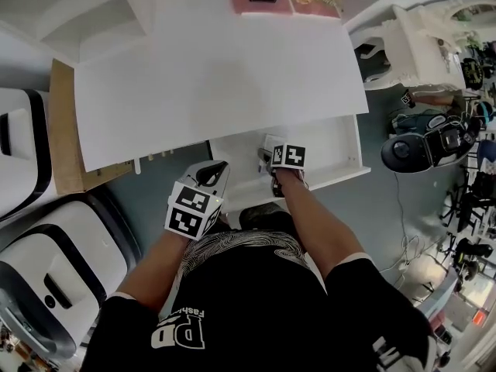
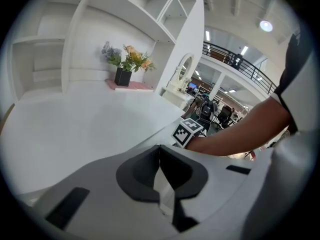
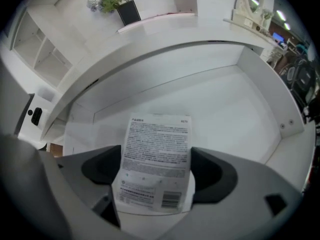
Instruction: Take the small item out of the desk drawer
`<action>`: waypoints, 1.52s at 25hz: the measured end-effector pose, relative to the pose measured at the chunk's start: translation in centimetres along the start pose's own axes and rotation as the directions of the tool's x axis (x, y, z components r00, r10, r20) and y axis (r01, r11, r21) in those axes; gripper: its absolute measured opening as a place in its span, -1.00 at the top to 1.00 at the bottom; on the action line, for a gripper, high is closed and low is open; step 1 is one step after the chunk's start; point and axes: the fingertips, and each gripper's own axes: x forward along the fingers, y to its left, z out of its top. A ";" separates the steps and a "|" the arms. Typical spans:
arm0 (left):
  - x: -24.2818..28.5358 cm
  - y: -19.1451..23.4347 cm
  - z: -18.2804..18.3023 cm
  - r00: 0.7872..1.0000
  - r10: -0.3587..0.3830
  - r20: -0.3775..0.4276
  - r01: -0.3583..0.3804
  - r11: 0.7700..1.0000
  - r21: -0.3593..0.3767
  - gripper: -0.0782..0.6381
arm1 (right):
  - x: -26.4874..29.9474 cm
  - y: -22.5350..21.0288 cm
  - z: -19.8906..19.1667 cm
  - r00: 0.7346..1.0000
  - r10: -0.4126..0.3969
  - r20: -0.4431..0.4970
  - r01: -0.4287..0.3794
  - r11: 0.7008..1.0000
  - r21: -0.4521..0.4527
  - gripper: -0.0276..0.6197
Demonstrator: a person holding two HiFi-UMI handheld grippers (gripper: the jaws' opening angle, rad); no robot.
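Right gripper (image 3: pixel 156 176) clamped on small white labelled packet (image 3: pixel 157 149); packet upright between its 2 jaws, over open drawer (image 3: pixel 235 104). Left gripper (image 2: pixel 161 181) jaws pressed together, empty, at desk (image 2: pixel 75 129) edge.

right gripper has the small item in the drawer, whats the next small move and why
Probably lift the right gripper straight up: its jaws are shut on the small labelled item, which sits inside the open drawer.
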 end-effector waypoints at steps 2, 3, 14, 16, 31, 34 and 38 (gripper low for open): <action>0.0 0.1 0.4 1.000 0.006 0.012 -0.006 1.000 0.007 0.74 | -0.8 0.3 0.5 1.000 0.022 0.023 -0.022 1.000 0.004 -0.42; 0.0 0.2 0.7 1.000 0.011 0.019 -0.011 1.000 0.008 0.74 | -1.3 0.5 0.7 0.999 0.033 0.034 -0.033 0.999 0.005 -0.42; -1.2 -0.6 1.8 0.997 0.022 0.080 -0.023 1.000 0.021 0.74 | -8.8 3.4 2.3 0.970 0.149 0.194 -0.144 0.989 -0.038 -0.42; -1.3 -0.8 1.7 0.996 0.019 0.083 -0.022 0.999 0.029 0.74 | -10.1 3.8 2.7 0.962 0.156 0.225 -0.144 0.987 -0.067 -0.42; -2.2 -1.6 4.6 0.977 0.123 0.172 -0.124 0.992 -0.005 0.74 | -15.7 5.5 11.1 0.925 0.242 0.291 -0.127 0.923 -0.363 -0.42; -2.5 -1.7 5.1 0.972 0.157 0.177 -0.153 0.988 -0.035 0.74 | -15.2 5.5 13.3 0.932 0.238 0.272 -0.111 0.905 -0.411 -0.42; -2.7 -1.1 5.8 0.961 0.210 0.179 -0.201 0.977 -0.068 0.74 | -13.7 5.0 16.3 0.947 0.219 0.236 -0.090 0.884 -0.459 -0.42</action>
